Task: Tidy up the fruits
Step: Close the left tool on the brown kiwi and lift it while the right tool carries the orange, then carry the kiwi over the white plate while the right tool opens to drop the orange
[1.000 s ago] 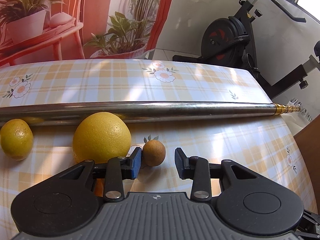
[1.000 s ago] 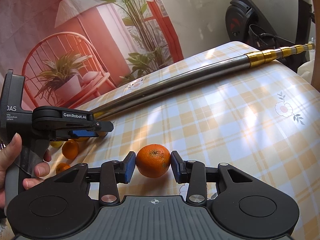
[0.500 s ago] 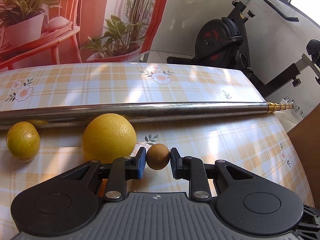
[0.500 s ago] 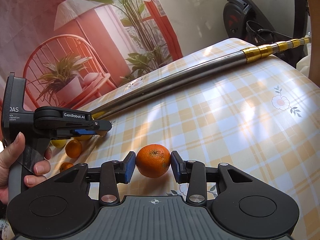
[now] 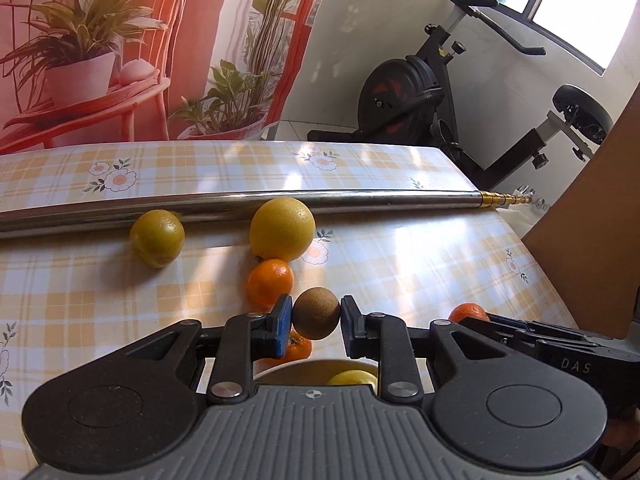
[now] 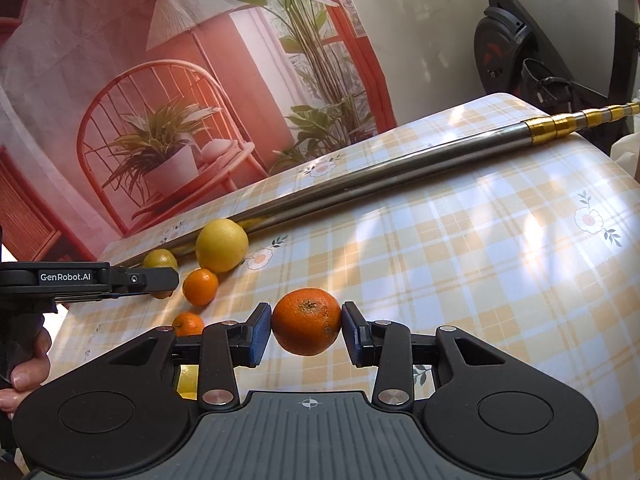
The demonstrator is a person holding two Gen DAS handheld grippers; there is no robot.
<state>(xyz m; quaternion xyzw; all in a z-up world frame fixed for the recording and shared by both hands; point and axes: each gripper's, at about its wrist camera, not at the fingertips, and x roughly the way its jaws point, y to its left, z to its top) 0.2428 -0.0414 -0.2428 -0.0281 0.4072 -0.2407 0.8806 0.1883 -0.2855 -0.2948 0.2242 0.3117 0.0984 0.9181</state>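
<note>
Left gripper [image 5: 316, 318] at lower centre of the left wrist view, jaws clamped on a small brown fruit [image 5: 316, 313], held up off the counter [image 5: 420, 256]. Directly below it, at the bottom of the gap, the rim of a pale bowl [image 5: 280, 370] w/ a yellow fruit [image 5: 354, 378] inside. Right gripper [image 6: 306, 330] at lower centre of the right wrist view, jaws closed on an orange [image 6: 307, 321], also lifted clear of the checked cloth. In the left view the rest of the fruit sits mid-frame: big yellow citrus [image 5: 282, 229] touching the long metal pole [image 5: 360, 199], a greenish-yellow lemon [image 5: 157, 237] left of it, also against the pole, a mandarin [image 5: 270, 282] just below the big citrus, and a second mandarin [image 5: 298, 349] partly hidden behind the left jaw. Another orange fruit [image 5: 468, 313] peeks out at lower right, behind the black body of the other gripper. In the right view, the left gripper's side enters from the left edge, a hand [image 6: 22, 376] on its handle at lower left. Exercise bike [image 5: 424, 92] stands beyond the counter, upper right; printed backdrop [image 5: 120, 48] w/ plants & a red chair fills the upper left.
</note>
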